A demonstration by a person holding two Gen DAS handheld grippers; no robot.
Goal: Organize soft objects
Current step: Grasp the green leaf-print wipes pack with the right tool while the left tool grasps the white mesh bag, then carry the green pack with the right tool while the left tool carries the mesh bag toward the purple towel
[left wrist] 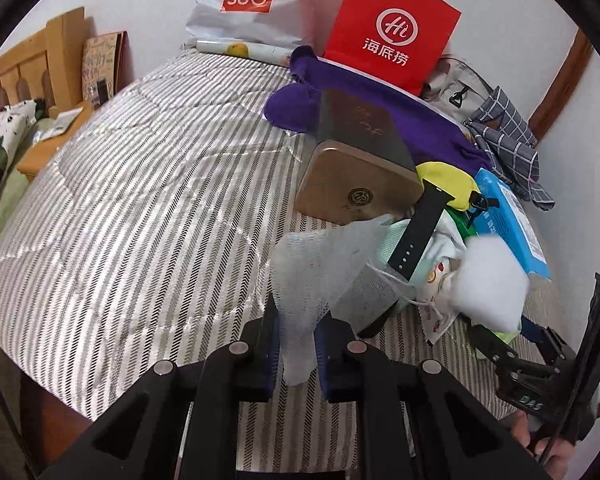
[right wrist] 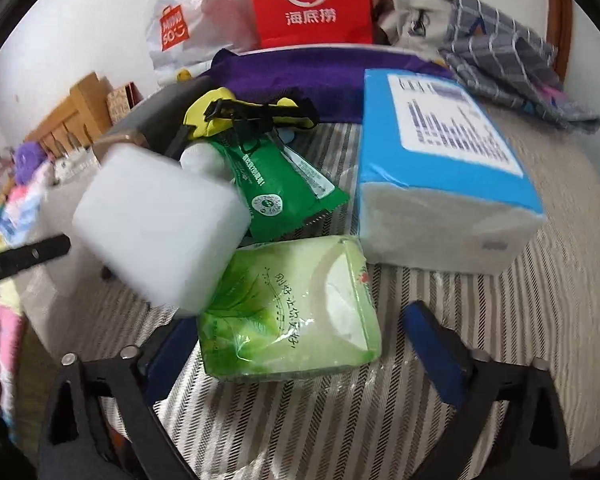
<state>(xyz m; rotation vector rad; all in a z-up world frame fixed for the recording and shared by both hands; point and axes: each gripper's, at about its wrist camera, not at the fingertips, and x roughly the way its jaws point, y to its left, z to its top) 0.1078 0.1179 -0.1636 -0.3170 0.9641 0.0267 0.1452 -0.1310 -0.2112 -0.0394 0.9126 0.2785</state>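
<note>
Between the pads of your left tool [left wrist: 296, 354] a white mesh cloth [left wrist: 314, 276] is pinched, jaws nearly together, its top flaring above the striped bed [left wrist: 140, 200]. Your right tool [right wrist: 300, 352] stands wide, straddling the green tissue pack [right wrist: 296, 312] without pressing it; a blurred white block [right wrist: 160, 232] sits just beyond its left finger.

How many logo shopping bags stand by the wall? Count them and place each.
2. The red paper bag stands at the wall behind the purple cloth; the white plastic bag leans to its left. Others may be hidden behind them.
</note>
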